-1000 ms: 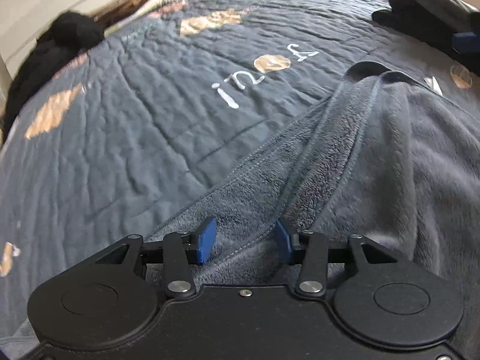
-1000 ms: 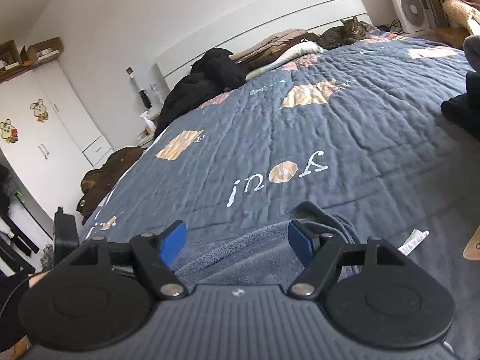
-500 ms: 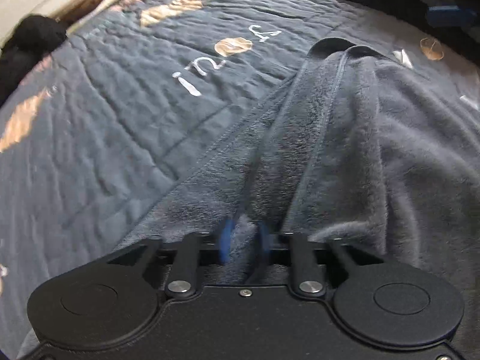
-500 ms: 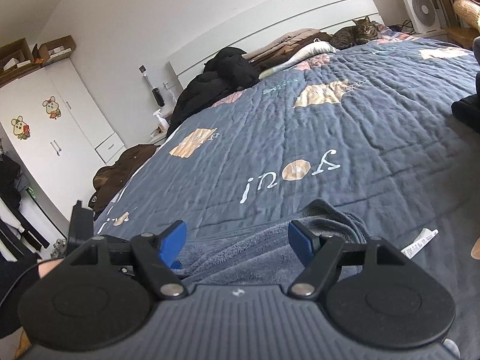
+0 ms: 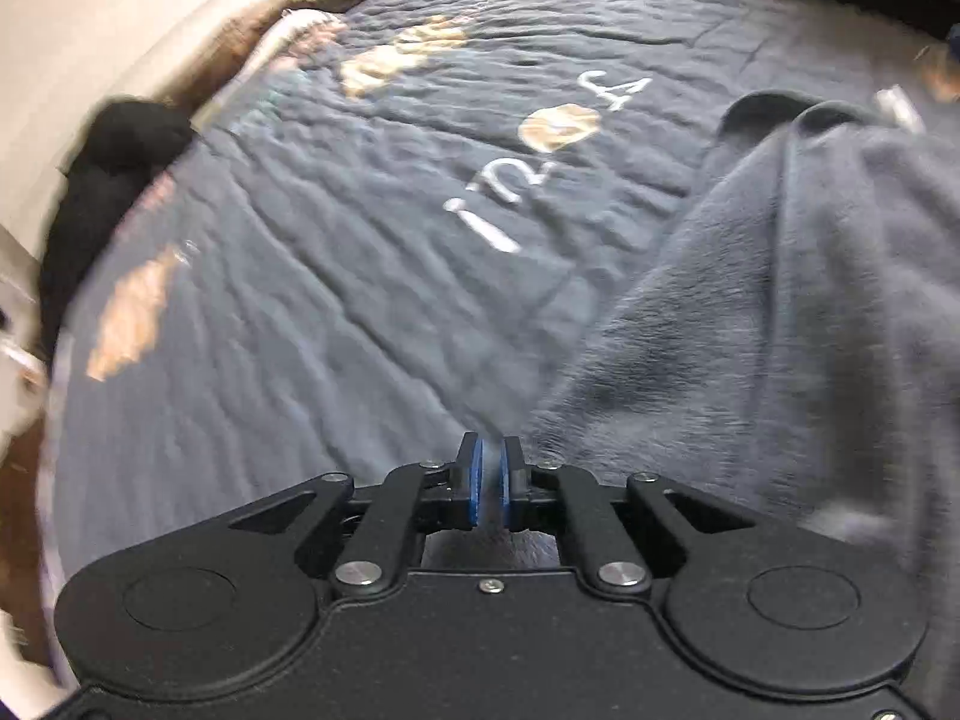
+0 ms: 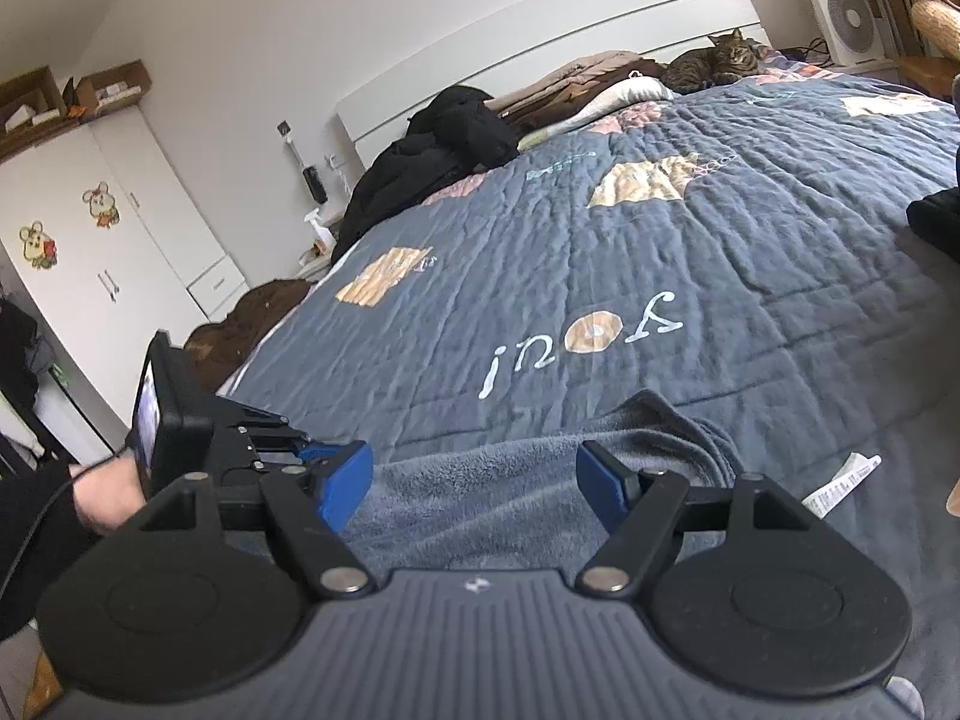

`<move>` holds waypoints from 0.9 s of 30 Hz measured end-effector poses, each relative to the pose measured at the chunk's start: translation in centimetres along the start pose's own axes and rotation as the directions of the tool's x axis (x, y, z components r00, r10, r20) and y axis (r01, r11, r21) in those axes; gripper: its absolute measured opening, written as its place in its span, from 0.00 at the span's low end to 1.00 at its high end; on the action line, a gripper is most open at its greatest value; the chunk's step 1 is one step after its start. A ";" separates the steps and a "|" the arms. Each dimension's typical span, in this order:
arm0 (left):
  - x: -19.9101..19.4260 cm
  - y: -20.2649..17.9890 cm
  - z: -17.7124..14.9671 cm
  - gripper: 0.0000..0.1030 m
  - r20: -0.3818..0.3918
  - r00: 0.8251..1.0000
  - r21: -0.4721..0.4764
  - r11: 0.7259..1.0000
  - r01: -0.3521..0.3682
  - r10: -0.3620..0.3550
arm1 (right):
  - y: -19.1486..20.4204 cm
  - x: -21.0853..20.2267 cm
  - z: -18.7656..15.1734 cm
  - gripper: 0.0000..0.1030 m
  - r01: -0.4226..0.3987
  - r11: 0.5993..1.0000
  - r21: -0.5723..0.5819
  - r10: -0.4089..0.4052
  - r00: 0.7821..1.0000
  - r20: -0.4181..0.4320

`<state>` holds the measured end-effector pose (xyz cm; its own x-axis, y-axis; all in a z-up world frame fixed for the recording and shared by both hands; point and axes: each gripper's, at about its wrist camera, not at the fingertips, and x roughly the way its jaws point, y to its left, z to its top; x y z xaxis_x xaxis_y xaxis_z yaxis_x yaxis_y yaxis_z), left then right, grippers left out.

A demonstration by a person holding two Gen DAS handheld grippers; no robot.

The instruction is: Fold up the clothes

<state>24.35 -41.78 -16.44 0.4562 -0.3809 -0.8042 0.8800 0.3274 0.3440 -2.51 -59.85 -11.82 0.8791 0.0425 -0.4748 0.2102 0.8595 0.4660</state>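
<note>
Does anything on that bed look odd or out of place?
A tabby cat lies by the headboard, unexpected on a bed used for folding. A black garment sits heaped at the far left edge. The grey fleece lies rumpled, and a white paper tag lies loose on the quilt beside it.

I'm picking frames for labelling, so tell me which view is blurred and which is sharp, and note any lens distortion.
Left wrist view: motion-smeared, worst on the quilt at the left edge and the grey garment; the left tool stays crisp. Right wrist view: sharp throughout, even daylight, but fisheye bends the headboard and wardrobe.
</note>
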 end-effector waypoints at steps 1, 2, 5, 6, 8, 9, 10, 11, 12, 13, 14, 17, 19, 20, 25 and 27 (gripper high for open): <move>-0.7 0.8 -0.3 0.20 0.005 1.000 -0.027 0.999 0.027 -0.027 | 0.0 0.0 0.0 0.72 0.000 1.000 -0.002 0.000 1.000 -0.002; -1.3 1.8 -0.7 0.31 0.013 0.999 -0.056 0.997 0.048 -0.047 | -0.1 0.0 0.0 0.72 0.001 1.000 -0.003 -0.001 1.000 -0.003; -2.5 5.0 -2.6 0.33 0.006 0.996 -0.165 0.982 0.090 -0.090 | -0.2 -0.1 0.0 0.72 0.003 1.000 0.008 -0.003 1.000 -0.001; -2.4 5.8 -3.3 0.33 -0.010 0.995 -0.187 0.978 0.091 -0.094 | -0.2 0.0 0.0 0.72 0.001 1.000 0.011 -0.001 1.000 -0.001; -2.3 7.2 -4.6 0.33 -0.046 0.994 -0.223 0.971 0.084 -0.096 | -0.1 0.0 0.0 0.72 -0.001 1.000 0.010 0.001 1.000 -0.001; -2.0 7.5 -5.1 0.33 -0.073 0.994 -0.224 0.972 0.065 -0.083 | 0.0 0.1 0.0 0.72 -0.001 1.000 0.006 0.001 1.000 -0.003; -1.5 7.7 -5.6 0.33 -0.100 0.991 -0.226 0.972 0.058 -0.083 | 0.1 0.2 0.0 0.72 -0.002 1.000 0.002 0.002 1.000 -0.005; -1.1 7.9 -6.1 0.33 -0.125 0.988 -0.228 0.972 0.059 -0.089 | 0.2 0.3 -0.1 0.72 -0.002 1.000 -0.001 0.002 1.000 -0.007; -1.0 7.8 -6.6 0.31 -0.136 0.985 -0.225 0.972 0.071 -0.103 | 0.3 0.3 -0.1 0.72 -0.004 1.000 -0.003 0.004 1.000 -0.009; -1.1 7.3 -7.0 0.29 -0.134 0.985 -0.207 0.975 0.077 -0.106 | 0.4 0.4 -0.1 0.72 -0.005 1.000 -0.006 0.005 1.000 -0.011; -1.4 6.8 -7.3 0.26 -0.128 0.987 -0.188 0.979 0.073 -0.098 | 0.4 0.5 -0.2 0.72 -0.004 1.000 -0.008 0.004 1.000 -0.014; -2.6 5.2 -7.7 0.26 -0.077 0.997 -0.132 0.991 0.013 -0.024 | 0.4 0.7 -0.2 0.72 0.001 1.000 -0.008 -0.001 1.000 -0.021; -3.5 5.1 -8.0 0.20 -0.050 0.997 -0.149 0.987 0.057 -0.065 | 0.4 0.8 -0.3 0.72 0.004 1.000 -0.007 -0.005 1.000 -0.026; -3.8 5.0 -8.2 0.19 -0.050 0.994 -0.152 0.985 0.084 -0.092 | 0.5 0.9 -0.4 0.72 0.006 1.000 -0.008 -0.006 1.000 -0.027; -4.4 4.9 -9.1 0.20 -0.107 0.972 -0.157 0.969 0.193 -0.211 | 0.9 0.8 -0.5 0.72 0.001 1.000 -0.022 -0.002 1.000 -0.029; -4.8 5.9 -9.2 0.21 -0.083 0.967 -0.212 0.952 0.219 -0.241 | 1.0 0.8 -0.6 0.72 0.002 1.000 -0.023 -0.002 1.000 -0.027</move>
<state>26.09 -30.04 -15.02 0.2178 -0.3751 -0.9010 0.9102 0.4114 0.0488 -1.85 -58.70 -12.17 0.8666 0.0543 -0.4960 0.2017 0.8711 0.4477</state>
